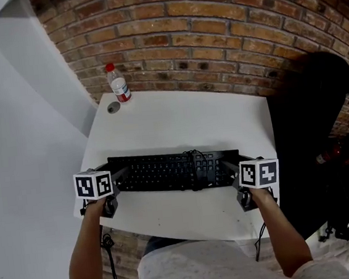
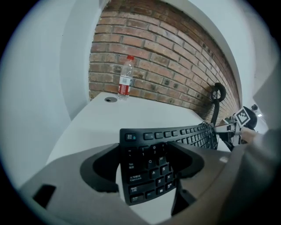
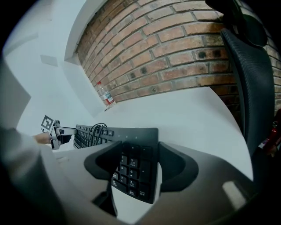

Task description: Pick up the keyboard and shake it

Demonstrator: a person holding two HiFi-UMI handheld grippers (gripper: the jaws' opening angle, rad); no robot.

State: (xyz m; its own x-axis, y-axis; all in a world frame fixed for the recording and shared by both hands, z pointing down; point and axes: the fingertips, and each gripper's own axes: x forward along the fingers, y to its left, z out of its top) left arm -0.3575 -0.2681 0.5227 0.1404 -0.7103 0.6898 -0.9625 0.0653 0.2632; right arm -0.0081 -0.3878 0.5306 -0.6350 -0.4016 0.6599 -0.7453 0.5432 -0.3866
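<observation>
A black keyboard (image 1: 165, 172) lies lengthwise across the near half of the white table (image 1: 178, 120), its cable coiled on its keys. My left gripper (image 1: 118, 186) holds its left end: in the left gripper view the jaws (image 2: 147, 167) stand wide, one pad on each long edge, the Esc corner (image 2: 131, 137) between them. My right gripper (image 1: 231, 176) holds the right end the same way; the number pad (image 3: 131, 169) sits between its pads. I cannot tell whether the keyboard is off the table.
A clear water bottle (image 1: 118, 84) with a red cap stands at the table's far left corner, a small round lid (image 1: 113, 107) beside it. A brick wall (image 1: 212, 26) runs behind. A black office chair (image 1: 312, 121) stands at the table's right.
</observation>
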